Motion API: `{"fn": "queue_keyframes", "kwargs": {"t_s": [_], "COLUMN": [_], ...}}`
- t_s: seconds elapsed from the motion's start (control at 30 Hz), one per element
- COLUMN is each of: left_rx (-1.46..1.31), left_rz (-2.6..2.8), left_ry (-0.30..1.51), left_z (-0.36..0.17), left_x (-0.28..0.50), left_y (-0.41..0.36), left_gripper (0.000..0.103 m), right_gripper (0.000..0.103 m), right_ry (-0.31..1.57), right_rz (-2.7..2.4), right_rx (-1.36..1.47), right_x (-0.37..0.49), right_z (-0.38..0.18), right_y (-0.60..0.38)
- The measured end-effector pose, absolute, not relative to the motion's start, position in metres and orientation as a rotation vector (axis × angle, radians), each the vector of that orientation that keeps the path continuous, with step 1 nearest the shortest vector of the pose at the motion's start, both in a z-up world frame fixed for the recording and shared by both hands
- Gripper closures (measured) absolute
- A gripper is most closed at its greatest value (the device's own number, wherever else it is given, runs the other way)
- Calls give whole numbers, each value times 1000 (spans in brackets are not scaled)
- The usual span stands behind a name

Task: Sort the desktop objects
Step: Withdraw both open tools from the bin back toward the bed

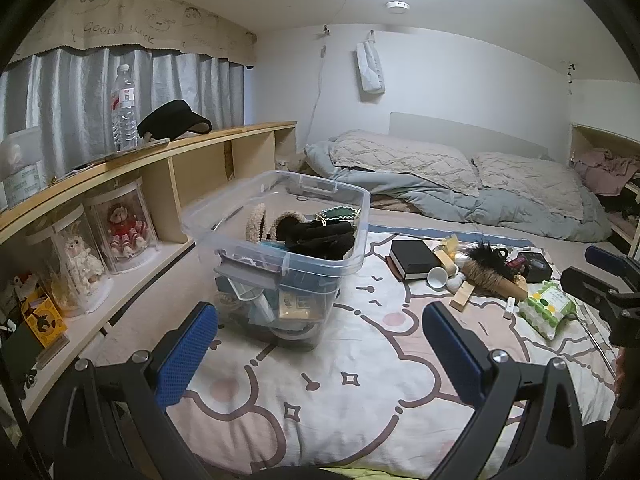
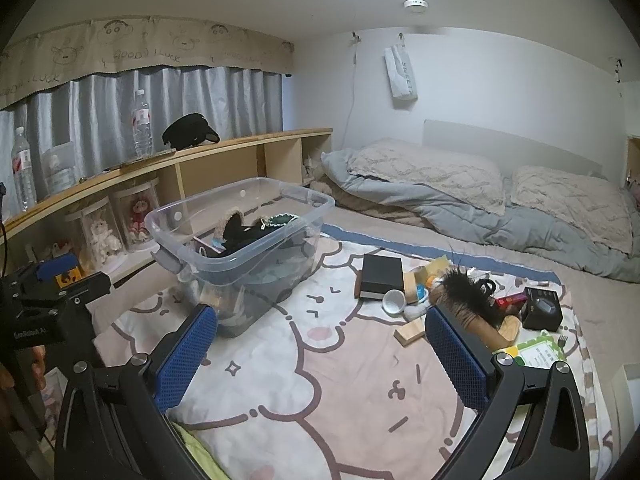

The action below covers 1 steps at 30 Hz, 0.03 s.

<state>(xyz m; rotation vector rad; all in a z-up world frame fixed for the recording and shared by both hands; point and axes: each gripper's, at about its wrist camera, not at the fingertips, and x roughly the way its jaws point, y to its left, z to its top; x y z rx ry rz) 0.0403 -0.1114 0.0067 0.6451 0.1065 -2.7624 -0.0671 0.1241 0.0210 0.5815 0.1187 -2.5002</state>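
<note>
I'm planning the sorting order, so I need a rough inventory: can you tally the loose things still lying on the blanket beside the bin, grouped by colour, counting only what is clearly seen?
Black: 3 - book-like box, small carton, feathery tuft
White: 1 - cup
Tan/wood: 2 - wooden block, twine spool
Green and white: 1 - wipes pack
Total: 7; smaller items in the pile are too jumbled to count.
</note>
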Motion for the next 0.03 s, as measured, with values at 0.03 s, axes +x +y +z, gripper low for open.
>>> {"fn": "queue_keyframes", "kwargs": {"t_s": [0.03], "left_rx": [645], "left_rz": [-2763], "left_ry": [105], "left_z": [7], "left_x": [40], "left_y": [-112], "left_gripper": [0], "right_gripper": [0], "right_ry": [120], "right_rz": [-2499], "right_rx": [582], "right_x": [-67], "right_z": [21], "right_y": [124]}}
